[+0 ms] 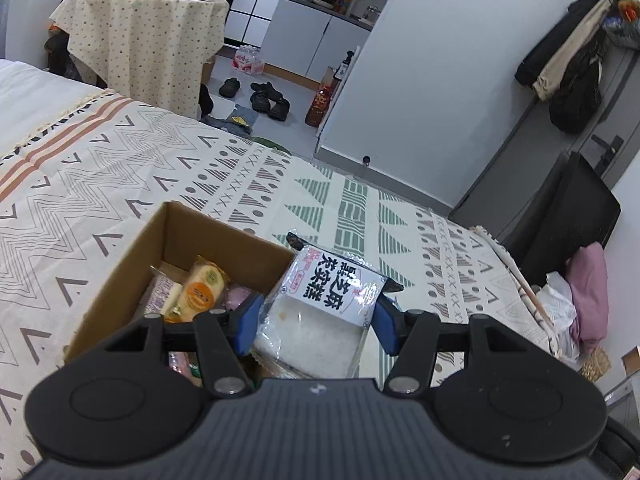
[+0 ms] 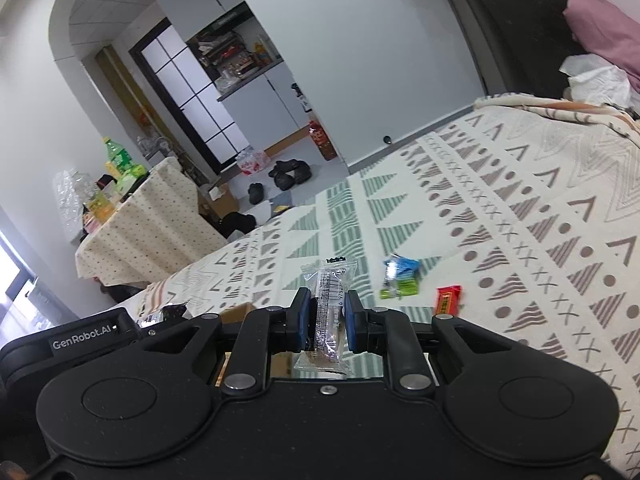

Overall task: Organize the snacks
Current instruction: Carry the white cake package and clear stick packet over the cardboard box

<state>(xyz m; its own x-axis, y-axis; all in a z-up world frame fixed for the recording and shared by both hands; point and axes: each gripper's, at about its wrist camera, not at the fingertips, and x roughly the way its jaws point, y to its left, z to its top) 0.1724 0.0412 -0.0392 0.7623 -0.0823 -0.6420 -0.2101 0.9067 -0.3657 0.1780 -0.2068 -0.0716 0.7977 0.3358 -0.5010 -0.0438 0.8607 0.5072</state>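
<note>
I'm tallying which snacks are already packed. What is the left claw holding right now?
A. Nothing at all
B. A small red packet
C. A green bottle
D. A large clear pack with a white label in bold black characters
D: in the left wrist view the left claw has its blue pads pressed on the sides of a large clear pack with a white label, just beside the open cardboard box.

A clear cake pack [image 1: 320, 312] with a white label is clamped above the open carton [image 1: 120, 264], which holds wrapped snacks. A slim clear bar [image 2: 329, 312] stands pinched upright. 2 packets, green-blue [image 2: 398, 278] and red [image 2: 448, 300], lie on the bedspread.
</note>
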